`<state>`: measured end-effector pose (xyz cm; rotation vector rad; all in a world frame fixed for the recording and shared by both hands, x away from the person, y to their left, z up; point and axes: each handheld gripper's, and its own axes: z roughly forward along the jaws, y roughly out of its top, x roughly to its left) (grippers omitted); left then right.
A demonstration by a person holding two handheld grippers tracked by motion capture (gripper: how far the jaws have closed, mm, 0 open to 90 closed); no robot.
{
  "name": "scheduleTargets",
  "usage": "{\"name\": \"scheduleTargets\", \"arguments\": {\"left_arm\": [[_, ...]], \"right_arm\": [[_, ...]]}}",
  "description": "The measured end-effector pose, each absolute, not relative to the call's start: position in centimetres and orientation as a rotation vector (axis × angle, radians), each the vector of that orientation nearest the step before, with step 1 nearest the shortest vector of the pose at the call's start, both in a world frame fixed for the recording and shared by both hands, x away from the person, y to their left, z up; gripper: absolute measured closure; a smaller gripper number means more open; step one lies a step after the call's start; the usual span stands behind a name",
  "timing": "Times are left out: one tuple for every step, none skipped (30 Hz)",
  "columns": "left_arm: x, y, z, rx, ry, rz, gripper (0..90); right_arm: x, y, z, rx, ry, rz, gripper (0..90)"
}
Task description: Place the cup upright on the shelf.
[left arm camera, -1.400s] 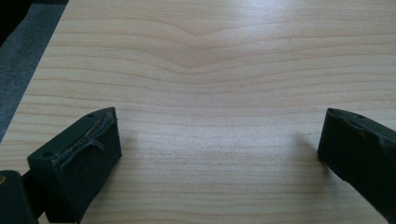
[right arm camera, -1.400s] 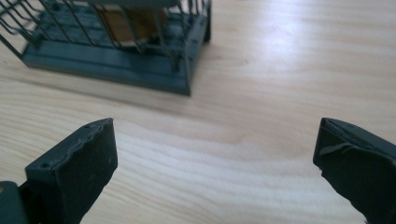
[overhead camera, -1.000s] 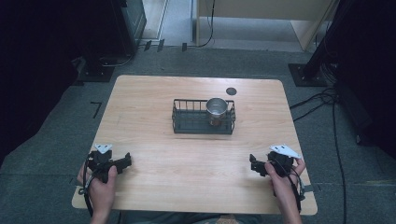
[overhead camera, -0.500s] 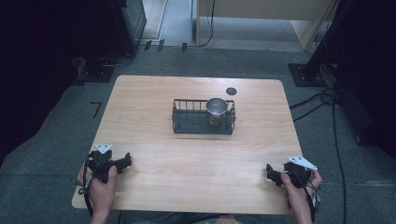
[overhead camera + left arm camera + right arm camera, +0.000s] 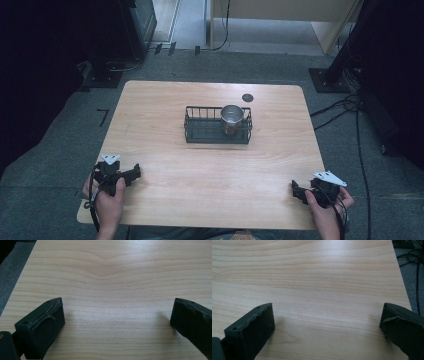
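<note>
Below, pale wood table [image 5: 210, 165] on grey carpet [image 5: 60, 145].

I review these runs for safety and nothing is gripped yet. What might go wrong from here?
The metal cup stands upright at the right end of the wire basket; a reach that clips the rim might tip the cup or drag the basket. The right gripper sits near the table's front right corner, so its trailing cable may snag on the edge.

One metal cup [image 5: 232, 116], one wire basket [image 5: 200, 131], one table [image 5: 210, 175], two grippers.
</note>
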<state>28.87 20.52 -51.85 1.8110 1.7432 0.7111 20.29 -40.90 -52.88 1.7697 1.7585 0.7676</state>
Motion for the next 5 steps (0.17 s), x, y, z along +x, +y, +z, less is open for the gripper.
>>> {"name": "scheduleTargets", "arguments": {"left_arm": [[28.87, 20.52, -51.86, 1.810, 1.743, 0.711, 0.0], [28.87, 20.52, -51.86, 1.810, 1.743, 0.712, 0.0], [28.87, 20.52, -51.86, 1.810, 1.743, 0.712, 0.0], [28.87, 20.52, -51.86, 1.811, 1.743, 0.711, 0.0], [28.87, 20.52, -51.86, 1.810, 1.743, 0.712, 0.0]], "right_arm": [[20.29, -40.90, -52.89, 1.769, 1.759, 0.768, 0.0], [20.29, -40.89, -52.88, 1.770, 1.759, 0.767, 0.0], [20.29, -40.89, -52.88, 1.769, 1.759, 0.767, 0.0], [20.29, -40.89, -52.88, 1.769, 1.759, 0.768, 0.0], [20.29, -40.89, -52.88, 1.769, 1.759, 0.768, 0.0]]}}
